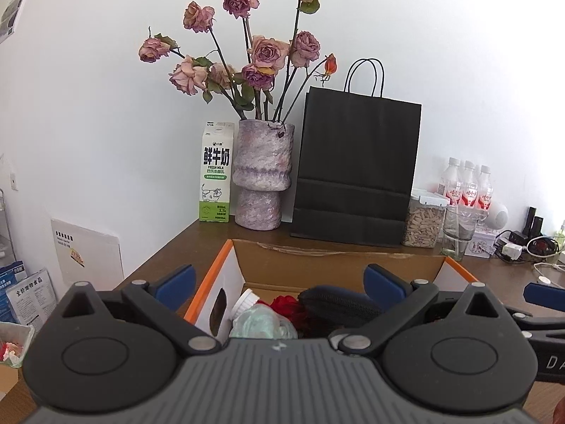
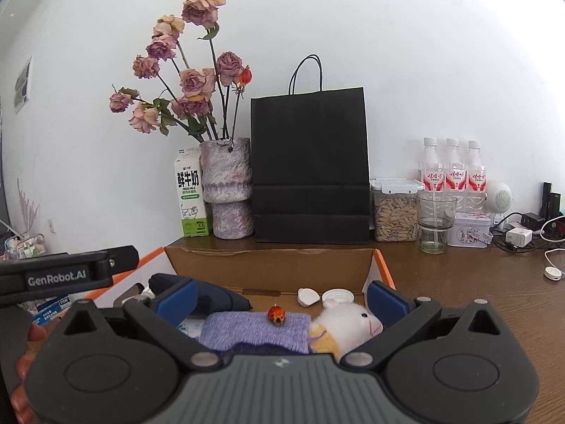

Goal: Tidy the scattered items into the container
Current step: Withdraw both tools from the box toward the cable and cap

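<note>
An open cardboard box (image 1: 317,265) with orange-edged flaps stands on the brown table; it also shows in the right wrist view (image 2: 268,265). Inside lie a white-capped bottle (image 1: 243,302), a pale green bundle (image 1: 263,325), a red item (image 1: 284,302) and a dark zip pouch (image 1: 339,300). The right wrist view shows a purple knitted cloth (image 2: 254,328), a white plush toy (image 2: 348,321), a small red bud (image 2: 276,314), white caps (image 2: 337,296) and the dark pouch (image 2: 219,296). My left gripper (image 1: 280,282) is open over the box. My right gripper (image 2: 280,298) is open over it, holding nothing.
Behind the box stand a milk carton (image 1: 216,173), a vase of dried roses (image 1: 261,176), a black paper bag (image 1: 356,173), a seed jar (image 2: 394,212), a glass (image 2: 435,222), three bottles (image 2: 453,173) and chargers with cables (image 2: 529,233). Packets (image 1: 28,296) lie left of the table.
</note>
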